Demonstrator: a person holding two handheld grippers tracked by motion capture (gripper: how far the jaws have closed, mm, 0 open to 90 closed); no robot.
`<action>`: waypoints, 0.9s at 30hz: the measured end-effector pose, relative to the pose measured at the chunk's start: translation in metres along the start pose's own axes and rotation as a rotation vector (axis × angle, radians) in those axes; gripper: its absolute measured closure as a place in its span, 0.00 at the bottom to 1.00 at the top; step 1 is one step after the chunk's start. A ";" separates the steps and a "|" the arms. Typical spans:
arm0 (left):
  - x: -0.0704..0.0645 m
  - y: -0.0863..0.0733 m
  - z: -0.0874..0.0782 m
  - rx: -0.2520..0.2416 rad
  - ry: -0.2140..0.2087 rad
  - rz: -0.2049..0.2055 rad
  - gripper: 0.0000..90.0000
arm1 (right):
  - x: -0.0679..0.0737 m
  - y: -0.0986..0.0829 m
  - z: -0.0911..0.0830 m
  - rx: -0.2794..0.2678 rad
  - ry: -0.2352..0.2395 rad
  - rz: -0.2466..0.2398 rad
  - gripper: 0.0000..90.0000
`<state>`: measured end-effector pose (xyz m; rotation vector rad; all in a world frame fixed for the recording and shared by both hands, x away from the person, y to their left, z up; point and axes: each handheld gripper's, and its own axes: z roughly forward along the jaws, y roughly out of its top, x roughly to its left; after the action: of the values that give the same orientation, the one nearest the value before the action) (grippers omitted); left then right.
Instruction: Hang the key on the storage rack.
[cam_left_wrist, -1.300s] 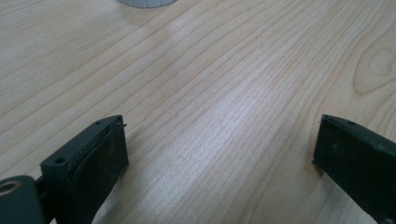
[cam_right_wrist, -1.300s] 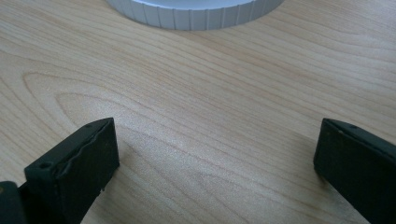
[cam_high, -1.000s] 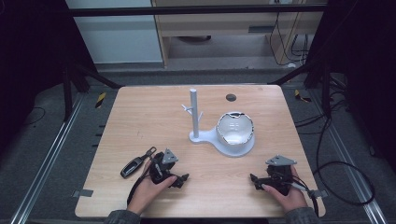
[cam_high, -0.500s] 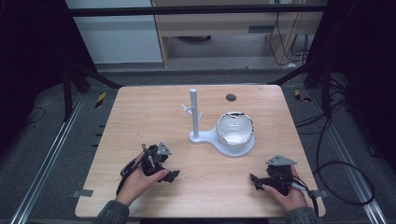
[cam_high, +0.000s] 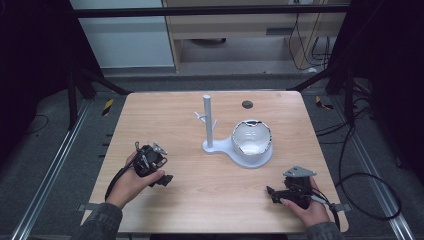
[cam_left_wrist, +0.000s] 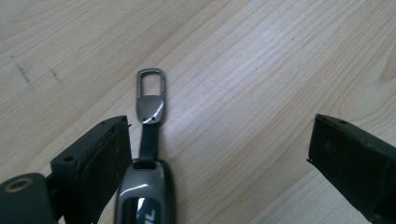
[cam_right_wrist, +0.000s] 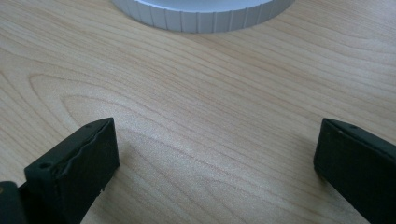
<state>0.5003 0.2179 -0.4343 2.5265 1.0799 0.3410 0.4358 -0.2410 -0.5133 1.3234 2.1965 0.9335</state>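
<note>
Left gripper (cam_left_wrist: 219, 144) sits low over the near-left part of the wooden table (cam_high: 200, 200), and its jaws stand wide apart, gripping nothing. Between them, hard up against the left-hand jaw in the left gripper view, lies the car key fob (cam_left_wrist: 144, 196), dark and glossy, flat on the wood. Whether that jaw touches it cannot be told. Its short strap runs forward to a metal clip (cam_left_wrist: 150, 95) with an open loop at the far end, also lying flat.

Over on the near-right, the right gripper (cam_high: 272, 192) rests in the person's hand by the table edge, jaws spread wide over bare wood and empty. Just ahead of it in the right gripper view curves the ribbed rim of the white key stand (cam_high: 212, 145), whose round dish (cam_high: 252, 137) and upright post sit mid-table, well apart from the fob.
</note>
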 end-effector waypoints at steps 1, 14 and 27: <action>0.002 0.001 0.000 0.007 0.002 0.002 0.06 | 0.000 0.000 0.000 0.000 -0.003 0.003 0.00; 0.025 0.006 0.007 0.060 -0.006 -0.022 0.09 | -0.005 0.004 0.004 0.000 0.008 -0.010 0.00; 0.025 0.015 0.009 0.131 -0.008 -0.006 0.23 | -0.006 0.002 0.002 0.000 -0.008 0.008 0.00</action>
<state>0.5303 0.2246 -0.4342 2.6356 1.1406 0.2661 0.4413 -0.2444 -0.5132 1.3350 2.1869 0.9302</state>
